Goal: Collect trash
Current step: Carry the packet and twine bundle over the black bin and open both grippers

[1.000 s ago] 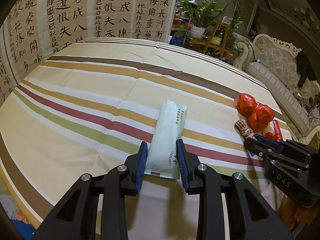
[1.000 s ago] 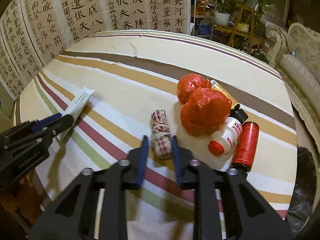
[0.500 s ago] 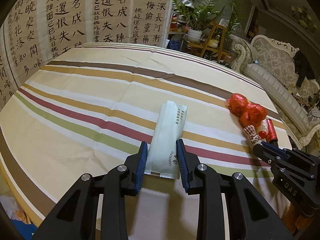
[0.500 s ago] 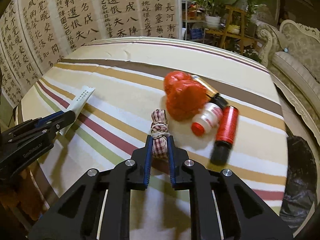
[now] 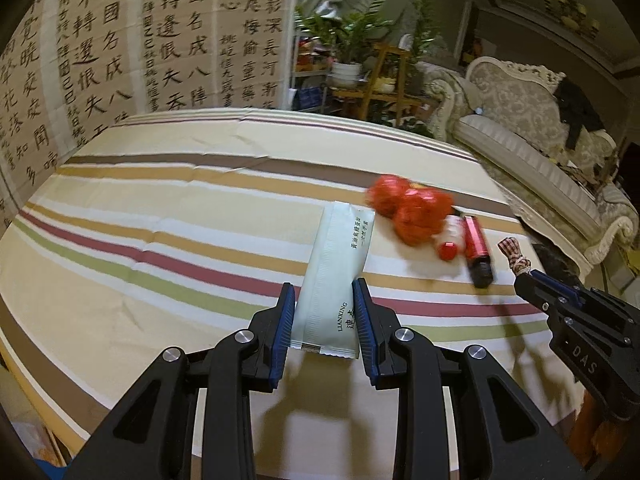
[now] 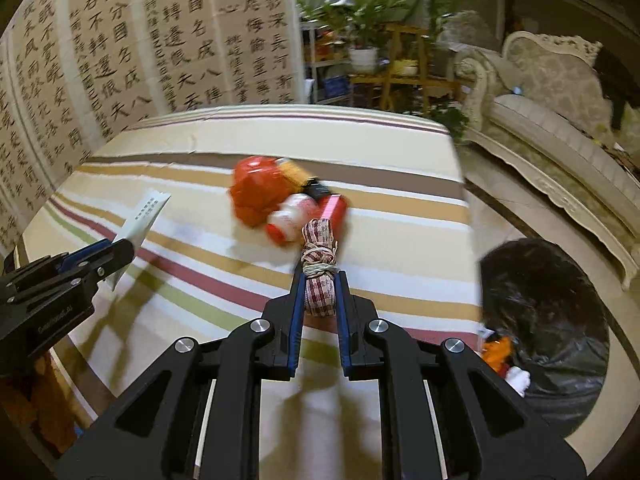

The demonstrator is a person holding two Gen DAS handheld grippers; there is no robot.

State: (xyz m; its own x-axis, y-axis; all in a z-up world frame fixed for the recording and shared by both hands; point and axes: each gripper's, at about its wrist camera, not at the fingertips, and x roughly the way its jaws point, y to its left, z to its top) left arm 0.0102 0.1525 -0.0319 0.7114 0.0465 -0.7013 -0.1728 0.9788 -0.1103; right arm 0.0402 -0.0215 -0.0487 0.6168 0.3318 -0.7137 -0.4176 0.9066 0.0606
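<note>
My left gripper (image 5: 323, 298) is shut on a pale green sachet (image 5: 334, 276) and holds it above the striped table (image 5: 160, 216). My right gripper (image 6: 318, 286) is shut on a checked cloth bundle tied with string (image 6: 318, 268), lifted off the table; that bundle also shows in the left wrist view (image 5: 516, 258). On the table lie a red crumpled bag (image 6: 258, 194), a small white bottle with a red cap (image 6: 286, 218) and a red can (image 5: 476, 246). A black trash bag (image 6: 548, 320) stands open on the floor to the right of the table.
A calligraphy screen (image 5: 120, 52) stands behind the table. A sofa (image 5: 540, 152) and a plant stand (image 5: 380, 80) are at the back right. The black bag holds some orange and white trash (image 6: 500, 356).
My right gripper closed on the cloth bundle, lifted it off the table and moved right, bringing the black trash bag into view. My left gripper kept the sachet and swung right.
</note>
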